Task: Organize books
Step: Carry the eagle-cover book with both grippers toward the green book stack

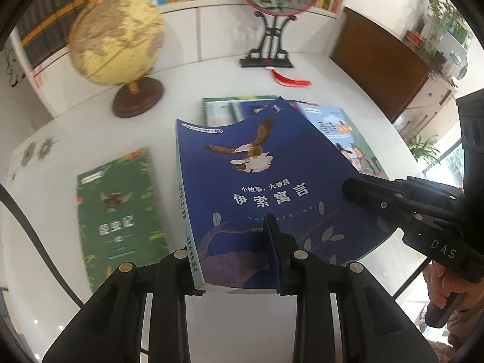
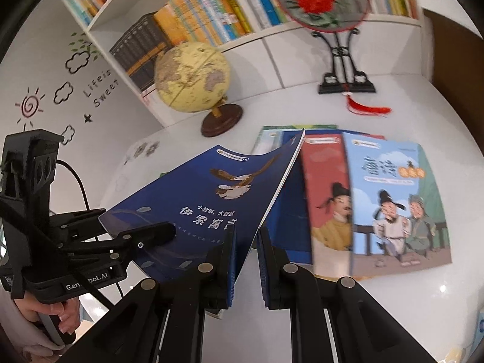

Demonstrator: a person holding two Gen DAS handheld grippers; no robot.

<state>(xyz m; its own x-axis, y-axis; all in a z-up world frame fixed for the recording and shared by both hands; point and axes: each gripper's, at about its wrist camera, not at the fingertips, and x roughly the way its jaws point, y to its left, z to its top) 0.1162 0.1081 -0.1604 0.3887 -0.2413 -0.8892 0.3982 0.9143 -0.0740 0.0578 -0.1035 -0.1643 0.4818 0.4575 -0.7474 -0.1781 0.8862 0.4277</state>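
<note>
Only left view shows green book [image 1: 119, 211], right view red book [image 2: 328, 193]

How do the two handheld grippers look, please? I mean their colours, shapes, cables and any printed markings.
Both are black plastic, with angular linkage arms joined by round brass-coloured pins. The right gripper has blue ribbed pads and white "DAS" lettering on its side. The left gripper has a blue pad, white lettering beginning "Gen" and ending "bot.AI", a boxy black camera mount and a black cable.
</note>
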